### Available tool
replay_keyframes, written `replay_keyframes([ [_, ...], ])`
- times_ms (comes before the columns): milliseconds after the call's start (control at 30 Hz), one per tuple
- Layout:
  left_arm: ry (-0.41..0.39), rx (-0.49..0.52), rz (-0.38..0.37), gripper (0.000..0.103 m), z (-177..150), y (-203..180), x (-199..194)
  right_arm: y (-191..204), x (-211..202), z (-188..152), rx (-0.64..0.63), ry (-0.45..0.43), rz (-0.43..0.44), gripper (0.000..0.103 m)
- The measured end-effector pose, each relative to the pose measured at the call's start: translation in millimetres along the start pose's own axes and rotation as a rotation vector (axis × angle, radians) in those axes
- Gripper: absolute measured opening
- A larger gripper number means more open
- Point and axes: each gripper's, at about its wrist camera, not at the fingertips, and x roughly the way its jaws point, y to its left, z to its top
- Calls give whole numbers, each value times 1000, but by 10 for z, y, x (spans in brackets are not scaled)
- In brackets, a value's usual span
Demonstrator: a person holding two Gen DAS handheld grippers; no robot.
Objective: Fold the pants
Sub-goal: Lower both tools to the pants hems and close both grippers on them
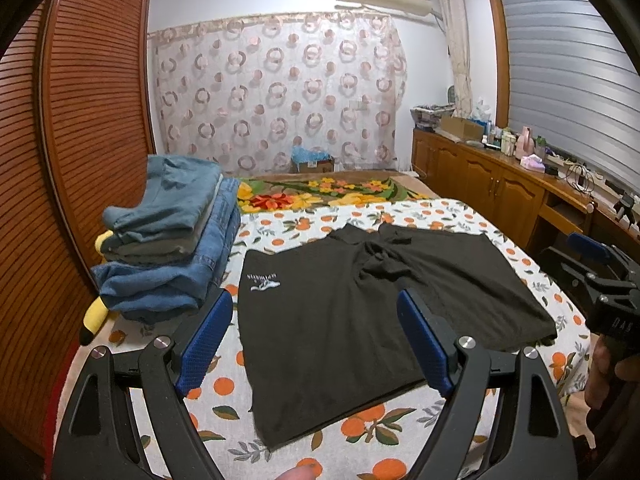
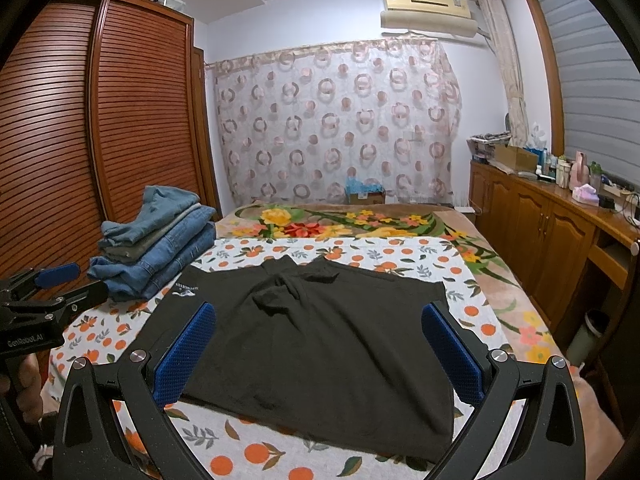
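While both my claws hang wide and empty above the near edge of the bed [image 2: 500, 280], the black pants [image 2: 320, 344] lie spread flat across the orange-print sheet, the two legs fanning toward me and the bunched waist pointing at the far edge. My left claw [image 1: 316, 344] hovers over the left leg, my right claw [image 2: 320, 352] over the middle. The cloth looks thin, soft and light, so I judge it will sag and slide rather than hold a crease; pinching a hem corner at the near edge with each claw seems the surest hold. Small white embroidery [image 1: 262, 282] sits on the left leg, too blurred to read. On the left claw's body [image 2: 24, 340], seen from the right wrist, I read "GenRobot.AI". A stack of folded jeans [image 1: 168, 248] rests along the bed's left edge.
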Motion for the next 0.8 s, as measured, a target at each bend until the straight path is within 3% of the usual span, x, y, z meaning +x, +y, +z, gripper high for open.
replay_keyframes([
  [667, 123, -41, -25, 85, -470, 510, 450, -30, 153, -21, -14, 87, 0, 103],
  [800, 154, -49, -35, 79, -590, 594, 510, -30, 200, -26, -21, 108, 10, 103],
])
